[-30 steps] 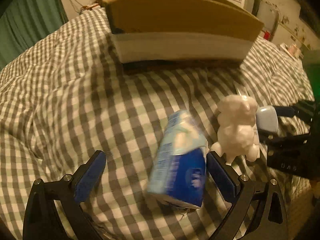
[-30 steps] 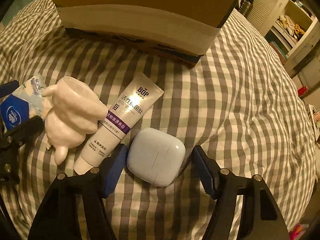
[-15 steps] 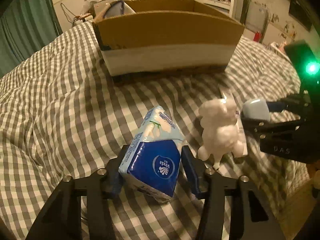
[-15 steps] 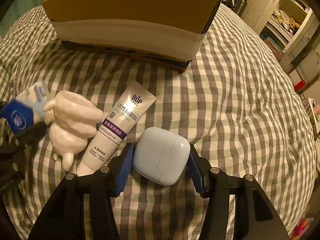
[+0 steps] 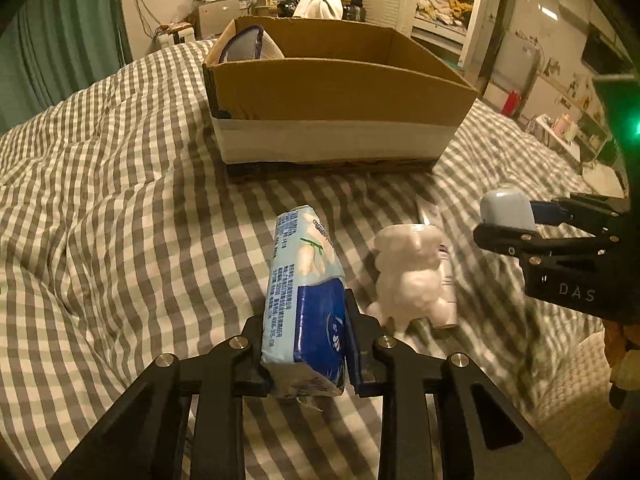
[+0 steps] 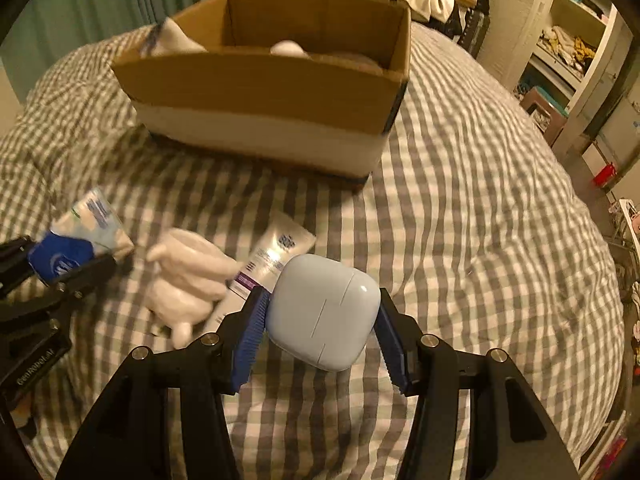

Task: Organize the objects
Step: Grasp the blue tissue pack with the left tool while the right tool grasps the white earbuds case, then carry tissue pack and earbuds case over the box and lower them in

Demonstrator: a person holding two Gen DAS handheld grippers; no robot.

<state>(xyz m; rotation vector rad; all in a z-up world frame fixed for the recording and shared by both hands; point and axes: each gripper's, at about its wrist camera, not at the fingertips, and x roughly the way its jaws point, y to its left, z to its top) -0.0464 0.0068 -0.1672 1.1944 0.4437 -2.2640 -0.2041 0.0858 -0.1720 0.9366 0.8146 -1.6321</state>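
My left gripper [image 5: 306, 344] is shut on a blue and white tissue pack [image 5: 304, 280] and holds it above the checked quilt; it also shows in the right wrist view [image 6: 76, 240]. My right gripper [image 6: 320, 320] is shut on a pale blue earbud case [image 6: 324, 316], lifted off the bed, also in the left wrist view [image 5: 506, 210]. A white animal figurine [image 5: 408, 276] [image 6: 188, 284] and a white cream tube [image 6: 268, 264] lie on the quilt between the grippers. An open cardboard box [image 5: 336, 116] [image 6: 264, 104] stands behind them.
The box holds a clear tub [image 5: 248, 46] at its left corner and pale items [image 6: 288, 48] inside. The checked quilt [image 5: 120, 200] is soft and wrinkled. Shelves [image 6: 568, 40] and room clutter stand beyond the bed at the right.
Both grippers closed, the left on the tissue pack and the right on the earbud case, then lifted them off the quilt. The box interior has come into view.
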